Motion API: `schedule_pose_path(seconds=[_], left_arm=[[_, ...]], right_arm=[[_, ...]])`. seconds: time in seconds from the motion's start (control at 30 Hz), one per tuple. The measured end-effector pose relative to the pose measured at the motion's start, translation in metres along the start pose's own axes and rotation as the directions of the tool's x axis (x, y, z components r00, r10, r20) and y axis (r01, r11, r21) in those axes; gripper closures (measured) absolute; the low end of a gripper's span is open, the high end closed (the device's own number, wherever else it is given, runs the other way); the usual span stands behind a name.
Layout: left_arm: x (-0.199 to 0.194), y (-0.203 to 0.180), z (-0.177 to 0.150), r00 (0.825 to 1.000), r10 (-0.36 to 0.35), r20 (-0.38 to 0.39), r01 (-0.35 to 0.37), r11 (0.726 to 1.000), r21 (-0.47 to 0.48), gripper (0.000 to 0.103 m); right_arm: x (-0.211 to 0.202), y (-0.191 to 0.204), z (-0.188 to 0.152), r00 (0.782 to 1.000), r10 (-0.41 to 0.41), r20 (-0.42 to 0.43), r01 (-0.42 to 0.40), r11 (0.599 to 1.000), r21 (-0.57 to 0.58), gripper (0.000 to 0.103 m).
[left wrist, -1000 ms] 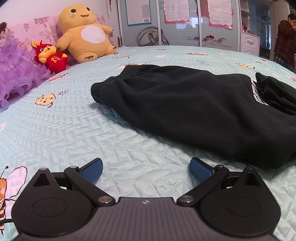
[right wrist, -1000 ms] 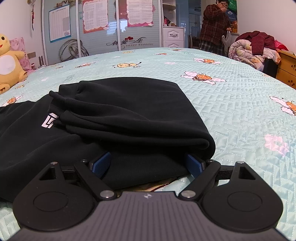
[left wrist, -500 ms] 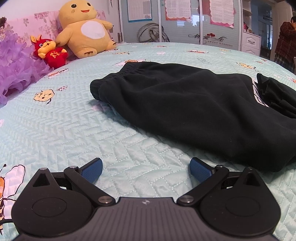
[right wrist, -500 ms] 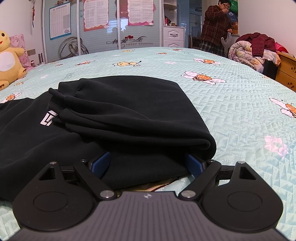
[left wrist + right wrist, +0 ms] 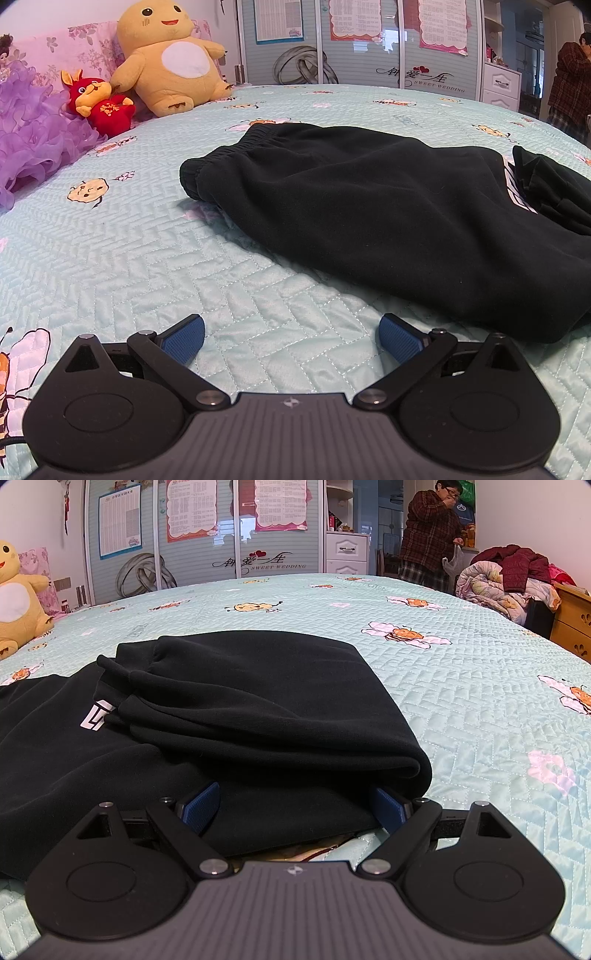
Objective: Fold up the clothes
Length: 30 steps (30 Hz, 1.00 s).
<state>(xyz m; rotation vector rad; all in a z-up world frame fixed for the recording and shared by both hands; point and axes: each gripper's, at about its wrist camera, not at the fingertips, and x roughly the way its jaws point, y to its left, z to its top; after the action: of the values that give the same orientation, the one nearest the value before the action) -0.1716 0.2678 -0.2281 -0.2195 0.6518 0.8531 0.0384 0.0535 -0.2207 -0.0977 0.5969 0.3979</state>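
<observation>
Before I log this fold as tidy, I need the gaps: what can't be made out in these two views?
- Left wrist view: the black trousers run off the right edge, so their folded end is cut off.
- Right wrist view: the waistband end is cut off at the left edge; the cloth covers the tips of the right gripper.
- Both views: the wardrobe posters' print is too small to read.

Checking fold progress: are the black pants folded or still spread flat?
Partly folded. One end of the black pants is doubled back over the rest, its rounded fold edge near the right gripper; the waistband end lies flat.
</observation>
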Motion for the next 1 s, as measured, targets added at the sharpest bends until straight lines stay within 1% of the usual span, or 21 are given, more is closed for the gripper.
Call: schedule_pose_path(seconds=[0.27,0.4,0.5,0.6,0.63,0.67,0.7,0.77,0.83,0.87,1.0], left_arm=[[0.000,0.000,-0.001,1.000,0.002,0.007,-0.002,1.000,0.001,0.000],[-0.002,0.004,-0.001,1.000,-0.012,0.014,0.012,1.000,-0.014,0.000],[-0.005,0.011,0.001,0.999,-0.043,0.021,0.044,0.998,-0.047,0.000],[-0.008,0.030,0.011,0.993,-0.117,0.010,0.117,0.984,-0.133,0.002],[-0.009,0.038,0.016,0.989,-0.151,0.009,0.150,0.974,-0.171,0.002],[-0.008,0.046,0.024,0.980,-0.197,0.013,0.195,0.956,-0.219,0.002],[-0.006,0.056,0.031,0.969,-0.247,0.021,0.243,0.931,-0.274,0.002],[0.004,0.077,0.049,0.935,-0.353,0.045,0.340,0.851,-0.401,0.002],[0.019,0.091,0.068,0.911,-0.408,0.061,0.384,0.783,-0.490,0.002],[0.028,0.097,0.076,0.903,-0.425,0.061,0.392,0.756,-0.525,0.002],[0.071,0.106,0.100,0.905,-0.425,-0.008,0.333,0.721,-0.608,0.002]], right_arm=[[0.000,0.000,-0.001,1.000,0.001,0.000,-0.001,1.000,0.002,0.015],[0.000,0.000,0.000,1.000,0.000,-0.001,0.000,1.000,0.000,0.015],[0.000,-0.001,0.000,1.000,0.002,-0.001,-0.002,1.000,0.002,0.015],[0.000,-0.001,0.000,1.000,0.003,-0.001,-0.003,1.000,0.004,0.015],[0.000,-0.001,0.000,1.000,0.004,-0.001,-0.004,1.000,0.005,0.015],[0.000,-0.001,0.000,1.000,0.005,-0.001,-0.005,1.000,0.006,0.015],[0.000,-0.001,0.000,1.000,0.006,-0.001,-0.006,1.000,0.007,0.015],[0.000,-0.002,0.000,1.000,0.008,0.000,-0.008,1.000,0.010,0.015],[0.000,-0.002,0.000,1.000,0.010,0.001,-0.010,1.000,0.013,0.015],[0.000,-0.002,0.000,1.000,0.010,0.001,-0.011,1.000,0.013,0.015],[0.000,-0.002,0.000,1.000,0.015,0.004,-0.015,1.000,0.020,0.015]])
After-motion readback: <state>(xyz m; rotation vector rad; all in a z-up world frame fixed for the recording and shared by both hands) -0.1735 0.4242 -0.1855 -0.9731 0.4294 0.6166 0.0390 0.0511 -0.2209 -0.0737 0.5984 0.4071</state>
